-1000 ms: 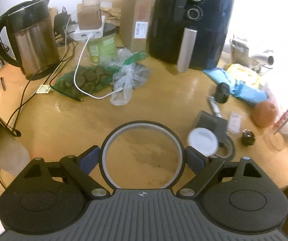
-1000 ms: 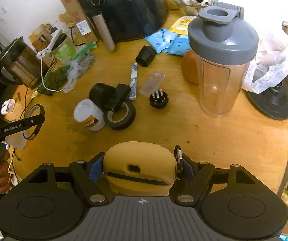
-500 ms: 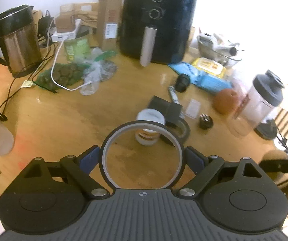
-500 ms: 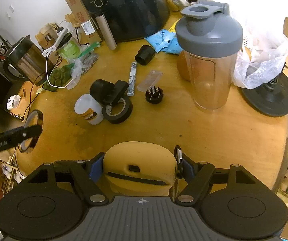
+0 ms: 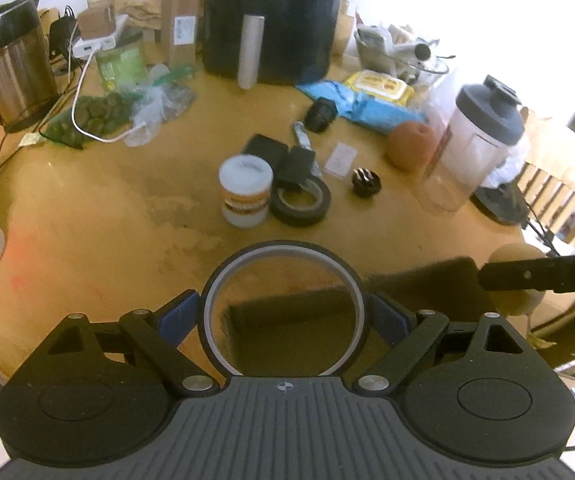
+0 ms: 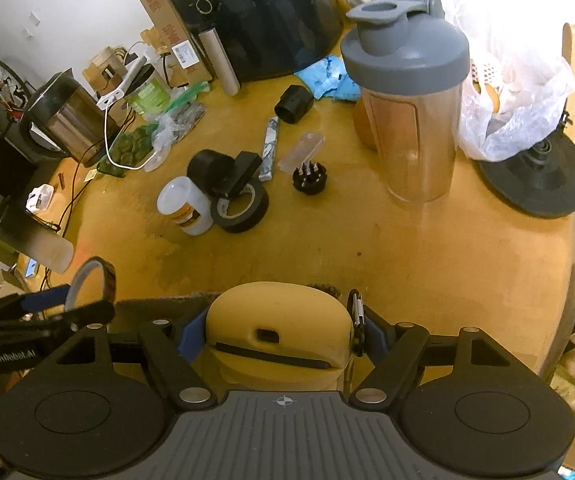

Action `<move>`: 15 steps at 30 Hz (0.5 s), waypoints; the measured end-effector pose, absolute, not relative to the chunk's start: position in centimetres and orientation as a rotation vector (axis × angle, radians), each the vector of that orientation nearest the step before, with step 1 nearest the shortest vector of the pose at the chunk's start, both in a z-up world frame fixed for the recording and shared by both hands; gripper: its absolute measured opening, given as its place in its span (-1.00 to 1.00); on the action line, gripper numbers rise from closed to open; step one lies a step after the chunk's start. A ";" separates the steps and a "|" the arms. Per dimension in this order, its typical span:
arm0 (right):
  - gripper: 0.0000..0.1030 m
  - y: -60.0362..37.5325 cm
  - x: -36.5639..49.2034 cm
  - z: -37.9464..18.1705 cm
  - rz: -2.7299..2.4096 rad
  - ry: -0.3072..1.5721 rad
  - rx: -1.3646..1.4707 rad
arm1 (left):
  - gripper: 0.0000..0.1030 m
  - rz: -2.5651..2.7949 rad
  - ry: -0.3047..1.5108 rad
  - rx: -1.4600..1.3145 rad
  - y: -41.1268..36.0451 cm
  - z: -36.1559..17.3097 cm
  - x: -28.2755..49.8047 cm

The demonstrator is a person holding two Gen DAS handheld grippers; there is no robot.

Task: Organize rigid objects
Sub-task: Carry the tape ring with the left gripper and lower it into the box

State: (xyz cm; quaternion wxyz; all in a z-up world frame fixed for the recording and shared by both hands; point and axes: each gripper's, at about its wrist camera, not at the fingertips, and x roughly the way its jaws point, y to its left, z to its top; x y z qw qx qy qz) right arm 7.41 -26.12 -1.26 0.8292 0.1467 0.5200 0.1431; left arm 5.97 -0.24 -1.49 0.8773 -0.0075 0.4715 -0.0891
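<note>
Up close in the left wrist view, the left gripper (image 5: 283, 316) clamps a ring (image 5: 283, 249) widely above the table (image 5: 87, 216). Over in the right wrist view, the right gripper (image 6: 281, 334) squeezes a yellow case (image 6: 279, 320) above the table's near edge.

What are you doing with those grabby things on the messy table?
A person is tidying up hard things with tongs in each hand. The left tongs are clamped on a round ring, held above the wooden table. The right tongs grip a yellow case near the table's front edge. A white jar, a black tape roll and a shaker bottle stand on the table, not picked up.
</note>
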 end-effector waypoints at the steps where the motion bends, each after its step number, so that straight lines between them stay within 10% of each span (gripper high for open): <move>1: 0.52 -26.1 7.2 -1.3 0.308 1.104 0.314 | 0.78 -0.192 0.986 -0.016 -0.4 -1.5 5.7; 15: 0.52 -26.0 5.0 -1.7 0.331 1.123 0.328 | 0.88 -0.199 1.001 -0.007 -1.8 -2.5 4.6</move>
